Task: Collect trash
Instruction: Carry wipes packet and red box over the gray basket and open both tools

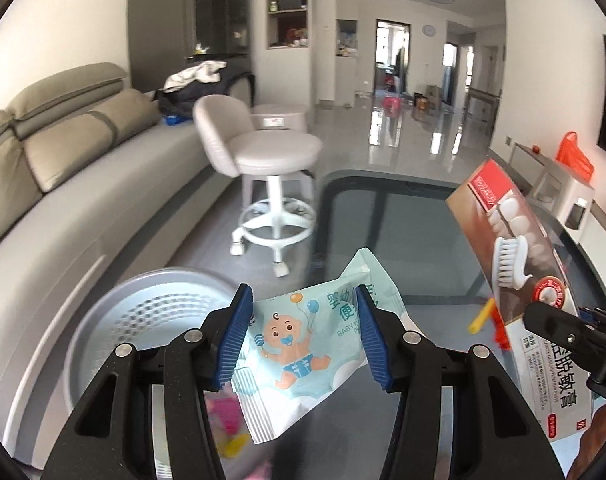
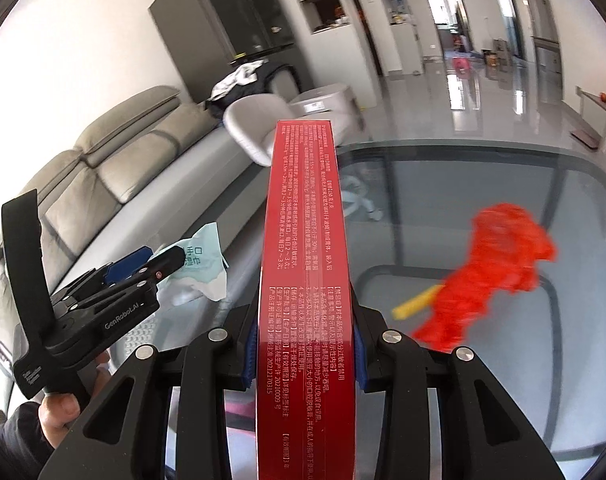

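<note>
fingers (image 2: pixel 359 344) of the right gripper (image 2: pixel 305 354) clamp the toothpaste box (image 2: pixel 305 280), long axis pointing forward; left gripper (image 1: pixel 299 340) pinches wipes packet (image 1: pixel 303 344).

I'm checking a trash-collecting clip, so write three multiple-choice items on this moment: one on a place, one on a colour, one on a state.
1. Where is the grey perforated bin?
A. On the glass table
B. On the floor beside the table, left of the left gripper
C. On the sofa

2. What colour is the crumpled piece lying on the glass table?
A. Red
B. Green
C. White

3. What is the right gripper doing?
A. Hanging open and empty
B. Clamping the wipes packet
C. Clamping the toothpaste box

Answers: 1 B, the bin sits low, past the table's edge. 2 A, it is bright red beside a yellow stick. 3 C, its jaws press both sides of the box; the baby wipes packet lies between the left jaws.
</note>
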`<state>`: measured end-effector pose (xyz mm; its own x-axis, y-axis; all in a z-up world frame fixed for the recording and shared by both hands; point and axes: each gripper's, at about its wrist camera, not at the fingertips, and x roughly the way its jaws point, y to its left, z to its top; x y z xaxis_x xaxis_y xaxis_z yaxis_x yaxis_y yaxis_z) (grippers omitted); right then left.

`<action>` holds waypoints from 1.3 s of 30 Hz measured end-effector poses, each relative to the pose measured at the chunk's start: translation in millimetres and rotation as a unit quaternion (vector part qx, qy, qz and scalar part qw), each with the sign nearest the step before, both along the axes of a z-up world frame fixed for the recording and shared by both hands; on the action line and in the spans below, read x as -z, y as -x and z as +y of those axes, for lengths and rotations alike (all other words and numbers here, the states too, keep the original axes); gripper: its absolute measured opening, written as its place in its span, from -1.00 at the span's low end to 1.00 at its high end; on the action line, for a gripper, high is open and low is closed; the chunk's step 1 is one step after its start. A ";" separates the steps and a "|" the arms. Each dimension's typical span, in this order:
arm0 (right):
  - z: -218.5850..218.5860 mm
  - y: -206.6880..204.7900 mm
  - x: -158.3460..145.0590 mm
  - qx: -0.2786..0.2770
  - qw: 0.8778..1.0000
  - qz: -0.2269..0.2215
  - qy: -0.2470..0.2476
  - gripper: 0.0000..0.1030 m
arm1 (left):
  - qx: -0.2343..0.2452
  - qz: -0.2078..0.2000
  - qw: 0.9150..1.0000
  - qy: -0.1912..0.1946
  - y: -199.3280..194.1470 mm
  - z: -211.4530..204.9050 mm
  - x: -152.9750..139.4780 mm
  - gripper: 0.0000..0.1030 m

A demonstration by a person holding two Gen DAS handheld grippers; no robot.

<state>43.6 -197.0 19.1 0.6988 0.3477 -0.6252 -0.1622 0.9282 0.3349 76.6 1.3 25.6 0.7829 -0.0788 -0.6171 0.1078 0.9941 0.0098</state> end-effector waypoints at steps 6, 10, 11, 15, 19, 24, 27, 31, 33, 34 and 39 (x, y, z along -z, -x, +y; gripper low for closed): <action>60.1 -14.1 4.8 -0.049 0.999 0.007 -0.002 -0.33 | -0.044 -0.001 0.999 -0.013 9.4 55.4 1.4 -0.02; 96.7 -23.0 12.1 -0.077 0.997 0.018 0.000 -0.33 | -0.072 0.003 0.997 -0.022 14.7 87.4 6.5 -0.02; 103.9 -24.5 13.8 -0.083 0.996 0.021 0.000 -0.33 | -0.076 0.004 0.997 -0.023 15.6 93.1 7.5 -0.02; 135.2 -34.3 19.7 -0.109 0.993 0.036 -0.008 -0.33 | -0.100 0.015 0.995 -0.025 19.9 119.1 17.4 -0.02; 166.6 -40.9 28.6 -0.132 0.990 0.049 0.004 -0.33 | -0.114 0.027 0.993 -0.029 21.8 135.9 28.4 -0.02; 187.7 -46.5 36.0 -0.151 0.987 0.059 0.020 -0.33 | -0.133 0.037 0.990 -0.026 21.3 153.1 36.6 -0.02; 197.7 -51.4 40.5 -0.160 0.985 0.067 0.025 -0.33 | -0.143 0.044 0.989 -0.024 21.0 161.2 40.0 -0.02; 204.3 -55.7 42.5 -0.168 0.983 0.074 0.026 -0.33 | -0.149 0.050 0.987 -0.026 21.3 165.5 43.9 -0.01; 208.9 -57.5 43.7 -0.173 0.982 0.076 0.026 -0.33 | -0.150 0.051 0.987 -0.029 20.1 165.9 44.8 0.00; 211.1 -58.2 44.5 -0.175 0.981 0.077 0.028 -0.33 | -0.151 0.051 0.987 -0.030 19.7 165.6 44.9 0.00; 215.4 -59.4 46.1 -0.176 0.981 0.079 0.035 -0.32 | -0.154 0.045 0.987 -0.029 20.7 165.2 43.6 0.01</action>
<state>103.0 18.5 -27.1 0.4362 0.5024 -0.7465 -0.4286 0.8455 0.3185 55.9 166.5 -18.0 0.7058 0.1905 -0.6824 -0.1956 0.9781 0.0708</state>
